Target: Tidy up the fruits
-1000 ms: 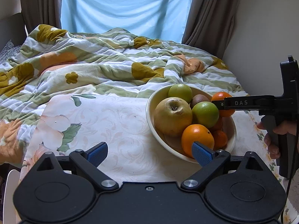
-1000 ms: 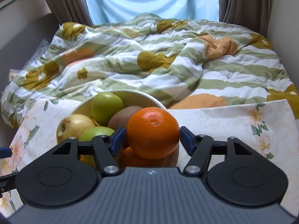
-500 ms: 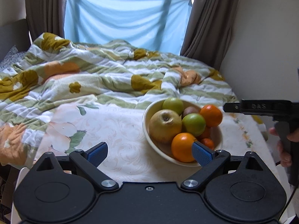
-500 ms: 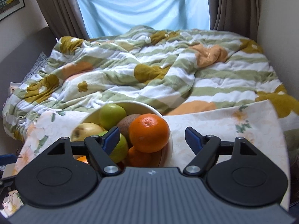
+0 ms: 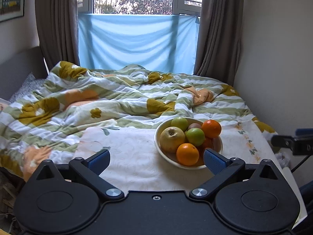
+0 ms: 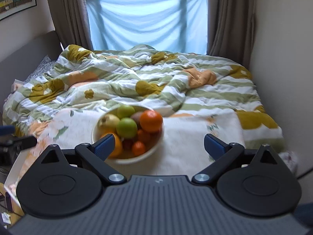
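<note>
A: Which step is this?

B: Judging by the bowl (image 5: 188, 148) – heaped, nothing loose on the cloth (image 5: 137, 156) – the sorting looks done. Both tools hang clear of it.

A: Jaws?

B: Left gripper (image 5: 156, 157) and right gripper (image 6: 158, 144) are both spreading wide, nothing between the pads.

A: Where's the fruit?

B: In the bowl, toward the cloth's right edge, near the quilt (image 5: 117, 98). Pear (image 5: 172, 139) on the left with its stem end up; one orange (image 5: 211, 128) on the far rim, another orange (image 5: 187, 154) in front.

A: Long axis?

B: None – the bowl's round, mouth upward. Next, probably just a check for strays.
</note>
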Available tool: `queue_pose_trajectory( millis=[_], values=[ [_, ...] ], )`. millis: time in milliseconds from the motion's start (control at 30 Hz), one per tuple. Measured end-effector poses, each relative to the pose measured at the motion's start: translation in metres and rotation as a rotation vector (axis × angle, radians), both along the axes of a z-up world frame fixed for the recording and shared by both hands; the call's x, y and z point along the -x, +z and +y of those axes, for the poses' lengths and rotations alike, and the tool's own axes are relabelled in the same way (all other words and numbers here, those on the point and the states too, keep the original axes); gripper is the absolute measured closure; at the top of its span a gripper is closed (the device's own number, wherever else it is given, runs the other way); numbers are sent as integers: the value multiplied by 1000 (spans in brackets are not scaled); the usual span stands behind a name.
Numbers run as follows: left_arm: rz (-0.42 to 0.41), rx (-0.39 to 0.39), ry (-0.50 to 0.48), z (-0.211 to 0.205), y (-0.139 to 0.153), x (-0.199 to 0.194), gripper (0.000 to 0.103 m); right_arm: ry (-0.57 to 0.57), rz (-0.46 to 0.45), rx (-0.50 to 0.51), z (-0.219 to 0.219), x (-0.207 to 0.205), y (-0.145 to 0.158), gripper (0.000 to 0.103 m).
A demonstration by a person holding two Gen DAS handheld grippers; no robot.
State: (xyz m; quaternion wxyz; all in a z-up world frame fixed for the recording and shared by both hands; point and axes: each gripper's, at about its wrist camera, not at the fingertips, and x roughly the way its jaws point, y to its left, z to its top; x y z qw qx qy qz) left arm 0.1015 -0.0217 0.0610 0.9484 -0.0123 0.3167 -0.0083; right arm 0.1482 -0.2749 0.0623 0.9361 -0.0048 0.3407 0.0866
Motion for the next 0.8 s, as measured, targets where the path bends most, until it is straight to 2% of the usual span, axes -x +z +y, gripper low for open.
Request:
queue_pose_trajectory(
  millis=[333, 800],
  values=[
    [22, -59, -6, -7, -13, 35, 0, -64, 18, 83, 3, 59, -11, 0],
    [16, -79, -10, -8, -12, 49, 0, -90, 55, 76, 9, 77, -17, 0]
  ],
)
